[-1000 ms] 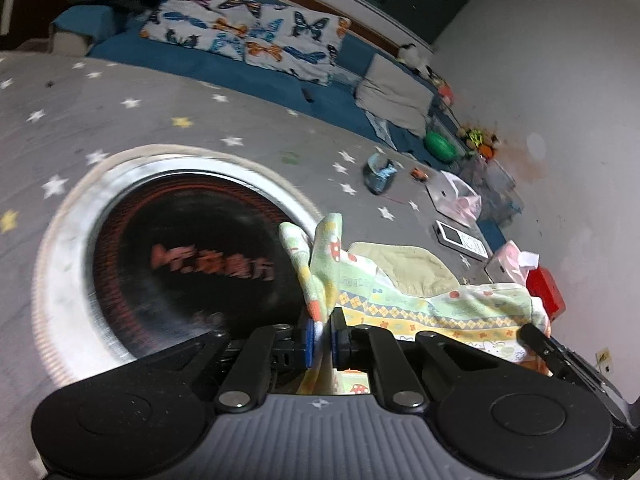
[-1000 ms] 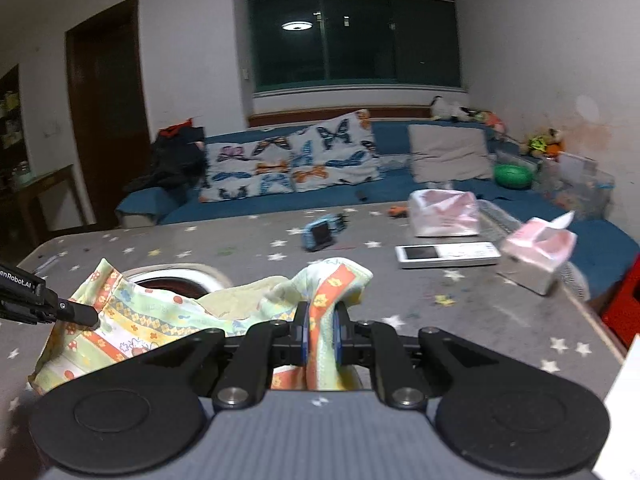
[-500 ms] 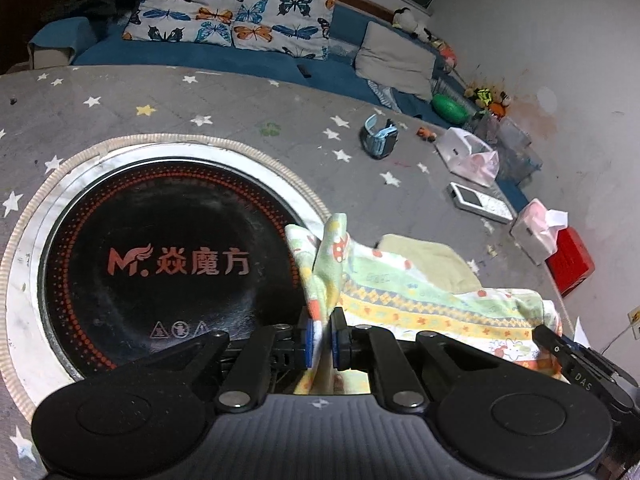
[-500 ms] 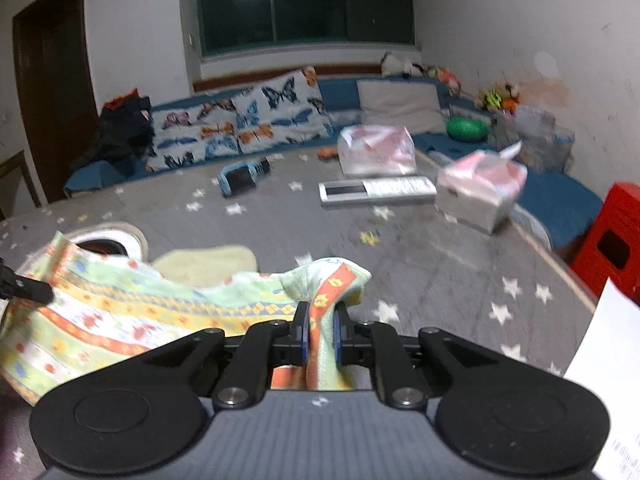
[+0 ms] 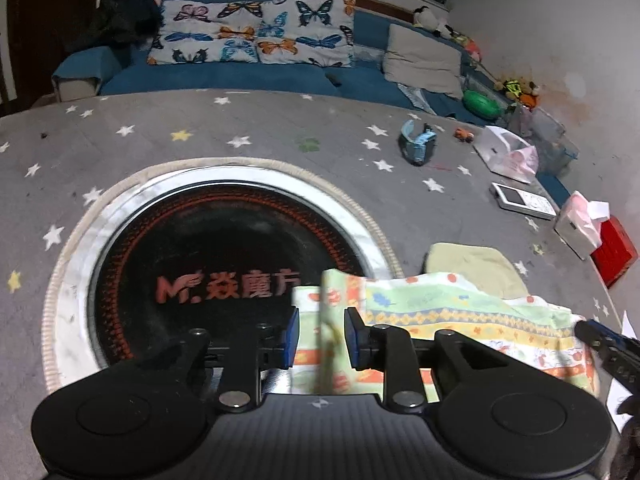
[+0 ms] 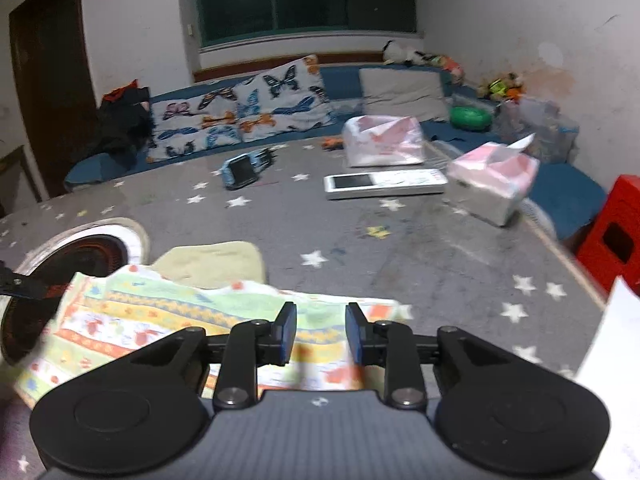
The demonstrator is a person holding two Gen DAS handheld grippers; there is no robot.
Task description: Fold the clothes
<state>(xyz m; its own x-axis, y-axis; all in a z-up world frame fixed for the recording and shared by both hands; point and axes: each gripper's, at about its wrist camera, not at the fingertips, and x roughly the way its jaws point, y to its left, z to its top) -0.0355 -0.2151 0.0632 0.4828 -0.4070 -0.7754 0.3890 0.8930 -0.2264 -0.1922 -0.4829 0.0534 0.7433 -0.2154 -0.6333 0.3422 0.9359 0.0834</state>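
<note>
A striped, colourfully printed cloth (image 5: 460, 312) lies spread on the grey star-patterned table, partly over a pale yellow cloth (image 5: 476, 264). My left gripper (image 5: 322, 320) is at the cloth's left end, over the edge of the round cooktop. Its jaws are opening, and a raised fold of the cloth stands loose between the blue pads. My right gripper (image 6: 320, 316) is at the other end of the printed cloth (image 6: 160, 316). Its jaws are opening too, and the fabric lies slack between and under the pads. Each view shows the other gripper's tip at its edge.
A round black cooktop (image 5: 224, 264) with a silver rim is set into the table. Further back lie a blue watch-like gadget (image 6: 244, 170), a white remote (image 6: 384, 184), a tissue box (image 6: 492, 184) and a pink bag (image 6: 384, 142). A red stool (image 6: 612, 236) and a sofa stand beyond the table's edge.
Both grippers sank toward the table, then opened and let go of the cloth's corners. The cloth has dropped and lies flatter.
</note>
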